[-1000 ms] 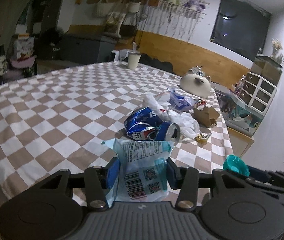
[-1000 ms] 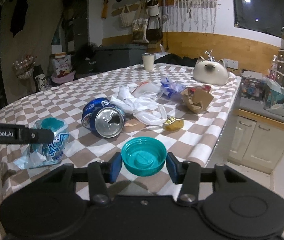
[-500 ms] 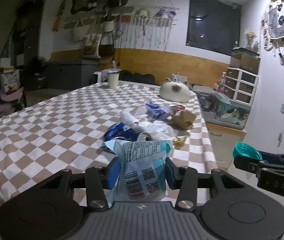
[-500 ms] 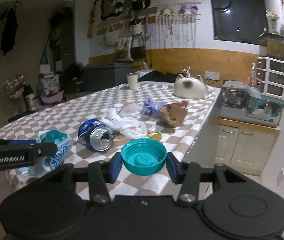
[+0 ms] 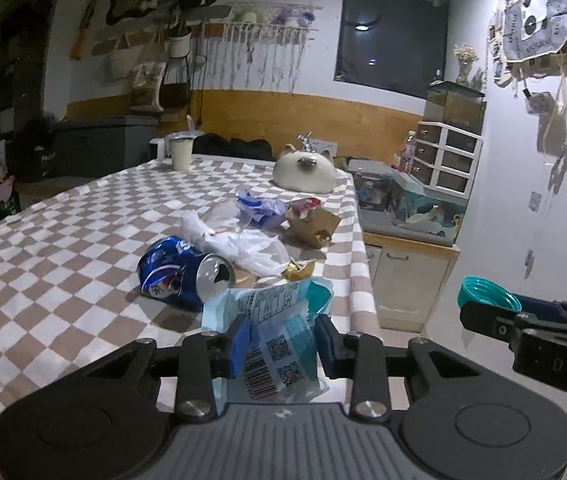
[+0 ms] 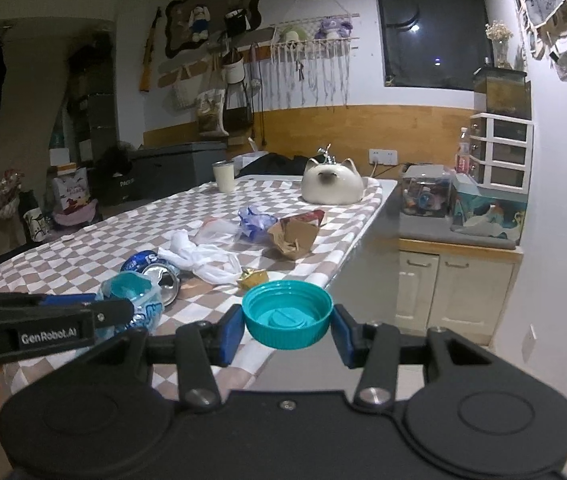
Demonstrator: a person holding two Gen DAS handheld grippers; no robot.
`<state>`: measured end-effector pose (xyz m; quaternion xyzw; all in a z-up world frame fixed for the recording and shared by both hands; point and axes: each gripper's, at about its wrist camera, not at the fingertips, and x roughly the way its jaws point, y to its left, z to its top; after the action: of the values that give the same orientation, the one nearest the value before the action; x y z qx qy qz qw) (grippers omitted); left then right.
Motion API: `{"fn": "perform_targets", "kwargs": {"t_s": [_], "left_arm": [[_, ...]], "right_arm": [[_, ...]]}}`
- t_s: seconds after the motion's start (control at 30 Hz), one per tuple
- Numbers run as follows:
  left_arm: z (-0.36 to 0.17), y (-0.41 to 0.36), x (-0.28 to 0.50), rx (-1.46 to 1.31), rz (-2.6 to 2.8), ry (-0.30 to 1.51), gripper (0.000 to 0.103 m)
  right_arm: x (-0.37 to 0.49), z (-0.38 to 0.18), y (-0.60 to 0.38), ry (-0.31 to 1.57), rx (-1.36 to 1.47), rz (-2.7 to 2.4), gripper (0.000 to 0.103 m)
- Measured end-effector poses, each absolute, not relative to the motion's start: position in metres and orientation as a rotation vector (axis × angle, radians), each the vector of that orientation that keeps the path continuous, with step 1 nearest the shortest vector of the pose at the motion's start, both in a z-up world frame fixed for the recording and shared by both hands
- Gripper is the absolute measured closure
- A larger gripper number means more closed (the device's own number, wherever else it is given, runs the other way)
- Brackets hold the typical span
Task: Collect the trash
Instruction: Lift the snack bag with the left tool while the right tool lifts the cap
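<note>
1. The left tool (image 5: 277, 346) is closing its jaws on a blue snack packet (image 5: 275, 344); keep the squeeze firm, because the packet is soft.
2. The right tool (image 6: 287, 330) holds a teal lid (image 6: 286, 316) between its pads.
3. Ahead of both tools, on the desk (image 5: 63, 248), remain a crushed can (image 5: 179, 272), a white plastic bag (image 5: 243, 246) and a brown paper box (image 5: 315, 226).
4. No bin is in view, so I cannot tell where to drop them.

Left wrist view: looks forward and slightly down from beside the desk's (image 5: 63, 264) near corner. Right wrist view: same heading, just off the desk's (image 6: 83, 256) right edge. Both share the crushed can (image 5: 179, 272) (image 6: 155, 270), and each shows the other tongs.
</note>
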<state>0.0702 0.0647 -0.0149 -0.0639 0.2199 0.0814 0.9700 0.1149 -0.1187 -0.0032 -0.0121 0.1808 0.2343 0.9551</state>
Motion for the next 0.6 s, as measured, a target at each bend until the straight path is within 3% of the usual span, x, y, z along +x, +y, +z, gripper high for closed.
{"fn": "perform_targets", "kwargs": {"t_s": [0.6], "left_arm": [[-0.037,0.129,0.069,-0.167,0.261,0.497,0.070]], "right_arm": [[0.145,-0.061,-0.031,0.528,-0.113,0.717,0.055]]}}
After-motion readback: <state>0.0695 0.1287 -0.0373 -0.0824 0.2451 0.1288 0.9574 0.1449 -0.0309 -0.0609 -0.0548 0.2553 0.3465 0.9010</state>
